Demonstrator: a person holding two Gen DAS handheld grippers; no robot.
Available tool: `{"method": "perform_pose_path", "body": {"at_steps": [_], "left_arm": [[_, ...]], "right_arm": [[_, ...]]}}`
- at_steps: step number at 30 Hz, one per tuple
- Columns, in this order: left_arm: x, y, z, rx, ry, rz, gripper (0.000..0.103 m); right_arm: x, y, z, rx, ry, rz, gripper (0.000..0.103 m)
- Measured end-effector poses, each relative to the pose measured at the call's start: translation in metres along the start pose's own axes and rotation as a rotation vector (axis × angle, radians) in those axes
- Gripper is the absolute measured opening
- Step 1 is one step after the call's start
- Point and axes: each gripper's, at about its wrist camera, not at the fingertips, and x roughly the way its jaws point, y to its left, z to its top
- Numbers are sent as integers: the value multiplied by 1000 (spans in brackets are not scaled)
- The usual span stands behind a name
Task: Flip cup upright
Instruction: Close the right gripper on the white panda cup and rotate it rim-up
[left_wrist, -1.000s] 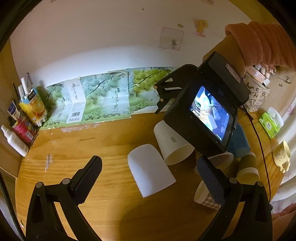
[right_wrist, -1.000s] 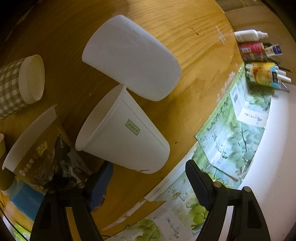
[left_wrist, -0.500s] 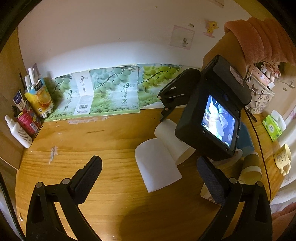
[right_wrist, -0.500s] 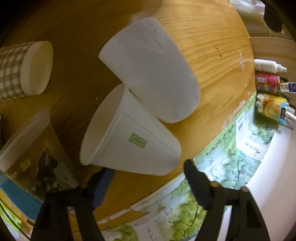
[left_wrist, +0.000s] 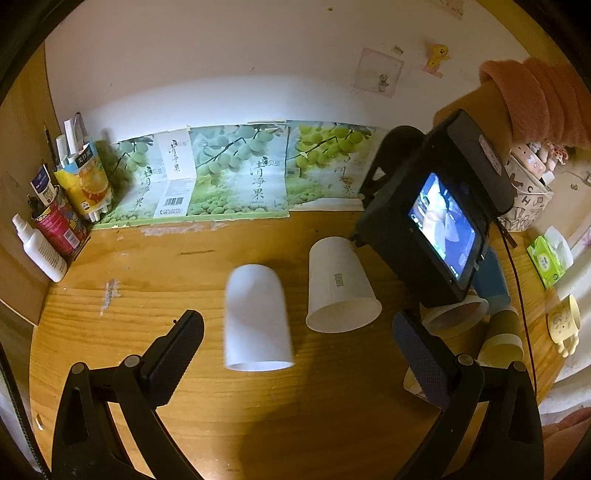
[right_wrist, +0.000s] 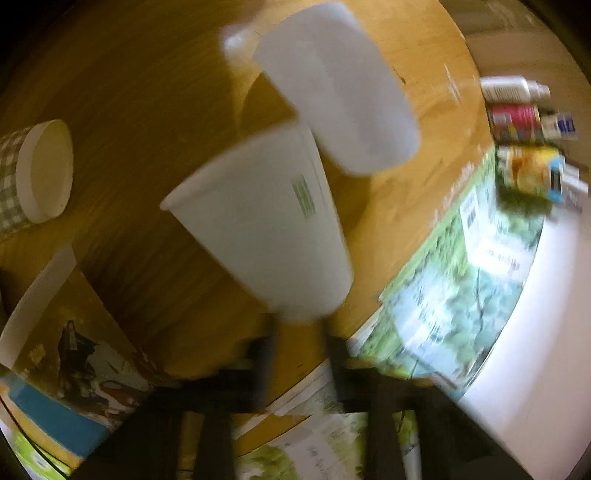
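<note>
A white paper cup with a small green label (left_wrist: 338, 284) (right_wrist: 269, 229) lies tilted on the wooden table (left_wrist: 147, 269), its mouth toward the front. My right gripper (right_wrist: 299, 328) is shut on its base end; its body (left_wrist: 436, 218) shows in the left wrist view. A plain white cup (left_wrist: 256, 317) (right_wrist: 343, 96) lies on its side just left of it. My left gripper (left_wrist: 295, 343) is open and empty, its fingers either side of the plain cup's mouth, above the table.
More cups lie at the right: a checked one (right_wrist: 33, 177), a printed one (left_wrist: 458, 312), a blue one (left_wrist: 491, 277), a brown one (left_wrist: 504, 332). Bottles and cartons (left_wrist: 55, 214) stand at the back left. Grape posters (left_wrist: 236, 173) line the wall.
My right gripper has closed on the labelled cup's base and swung it away from the plain cup. The right view is blurred with motion. The left gripper stays open.
</note>
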Motion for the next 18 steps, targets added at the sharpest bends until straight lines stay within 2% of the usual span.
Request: {"method": "perform_pose_path", "body": {"at_steps": [5, 8, 10, 12, 13, 18], "left_arm": [[-1, 5, -3, -8, 7, 20, 102], [-1, 10, -8, -26, 17, 38, 102], [0, 15, -11, -42, 26, 55, 102], [0, 21, -14, -58, 34, 76, 102], [0, 23, -15, -67, 37, 86, 102], [-4, 34, -21, -117, 45, 97, 102]], "right_arm": [[-4, 5, -5, 72, 1, 53, 2], [-12, 5, -4, 111, -20, 60, 9], [-16, 4, -3, 113, -30, 45, 20], [-18, 3, -1, 112, -40, 18, 62], [-19, 3, 0, 111, -48, 6, 67], [-24, 2, 13, 73, -92, -45, 68]]}}
